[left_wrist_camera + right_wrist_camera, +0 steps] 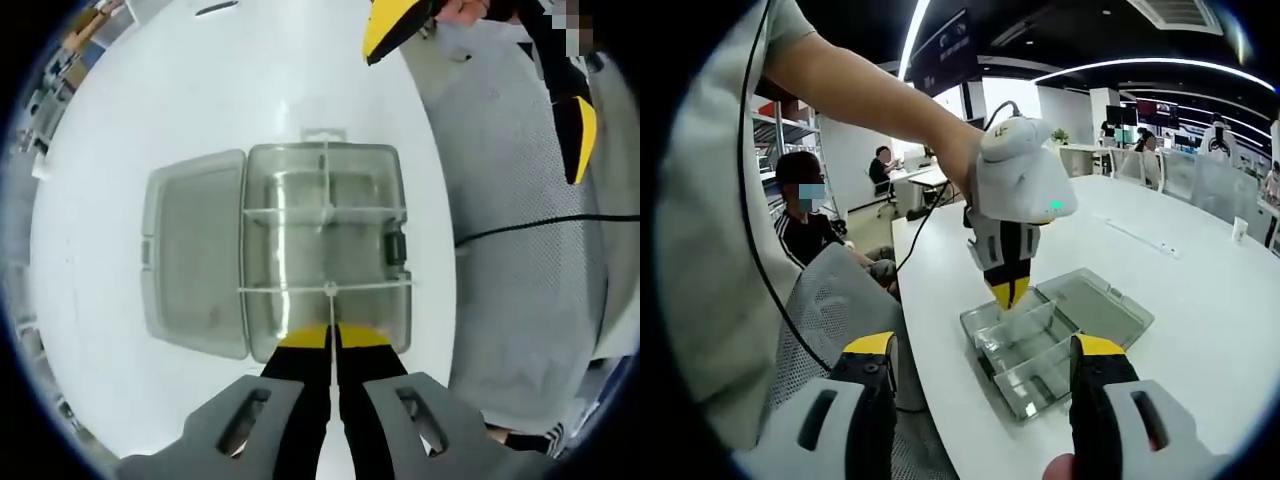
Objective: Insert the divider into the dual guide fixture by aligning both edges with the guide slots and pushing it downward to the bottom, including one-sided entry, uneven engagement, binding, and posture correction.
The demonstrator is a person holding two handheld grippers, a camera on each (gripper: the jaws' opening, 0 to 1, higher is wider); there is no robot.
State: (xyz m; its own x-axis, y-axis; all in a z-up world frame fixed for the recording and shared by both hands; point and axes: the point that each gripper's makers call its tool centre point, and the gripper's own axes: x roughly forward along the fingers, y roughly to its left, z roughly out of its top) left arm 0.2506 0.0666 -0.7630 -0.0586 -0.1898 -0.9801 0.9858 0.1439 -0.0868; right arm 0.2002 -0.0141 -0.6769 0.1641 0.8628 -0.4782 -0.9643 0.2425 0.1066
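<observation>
Yellow-tipped left tongs (pixel 331 338) are pinched narrow on the clear divider (pixel 325 288), which stands across the near part of the dual guide fixture (pixel 325 215), a clear plastic box near the white table's (pixel 200 90) edge. Its hinged lid (pixel 195 255) lies open flat beside it. In the right gripper view, the right tongs (pixel 985 375) hang wide apart and empty, off the table edge. Nearby stands a grey mesh chair (pixel 830 305). Farther off, a seated person (pixel 815 225) and more tables (pixel 925 180) show.
</observation>
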